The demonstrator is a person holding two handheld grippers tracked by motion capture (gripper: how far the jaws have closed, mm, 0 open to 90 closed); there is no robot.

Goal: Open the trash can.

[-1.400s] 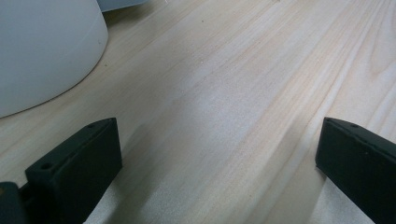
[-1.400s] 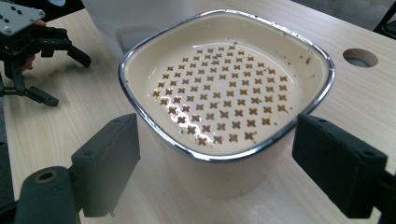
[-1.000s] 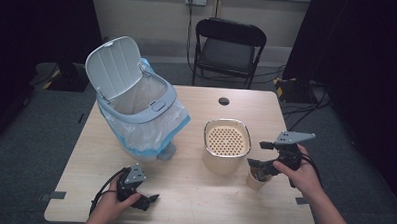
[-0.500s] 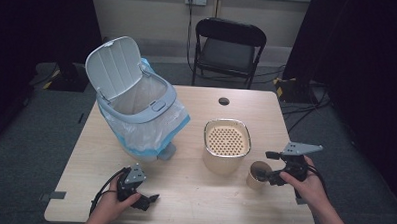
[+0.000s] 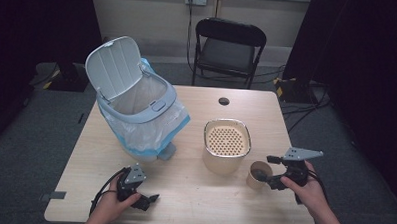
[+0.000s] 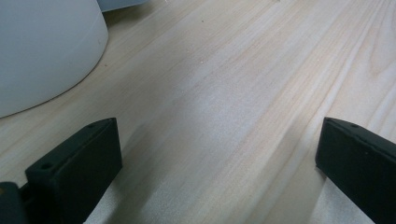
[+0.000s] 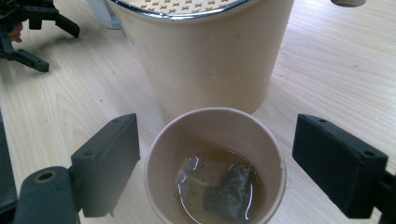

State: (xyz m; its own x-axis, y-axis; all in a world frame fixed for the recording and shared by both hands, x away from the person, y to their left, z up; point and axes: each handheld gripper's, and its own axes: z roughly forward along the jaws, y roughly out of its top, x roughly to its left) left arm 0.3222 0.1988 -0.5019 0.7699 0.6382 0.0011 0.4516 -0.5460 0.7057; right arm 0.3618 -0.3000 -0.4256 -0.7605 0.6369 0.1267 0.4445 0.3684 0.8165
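The paper cup [image 7: 215, 163], holding a tea bag [image 7: 229, 191] in liquid, stands between the spread, released jaws of the right gripper [image 5: 264, 169], just beside the beige strainer bin [image 5: 226, 145] on the wooden table [image 5: 193, 192]; a folding chair [image 5: 228, 48] stands beyond

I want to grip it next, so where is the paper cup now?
In the high view the paper cup stands at the table's front right, beside the beige container, between the right gripper's open jaws.

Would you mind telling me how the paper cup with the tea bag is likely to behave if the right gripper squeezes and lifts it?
The paper cup looks thin-walled, so a firm squeeze would probably dent it. It holds brownish liquid and a tea bag, so tilting may spill it. The right gripper stands open with a jaw on either side of the cup; the liquid probably steadies it.
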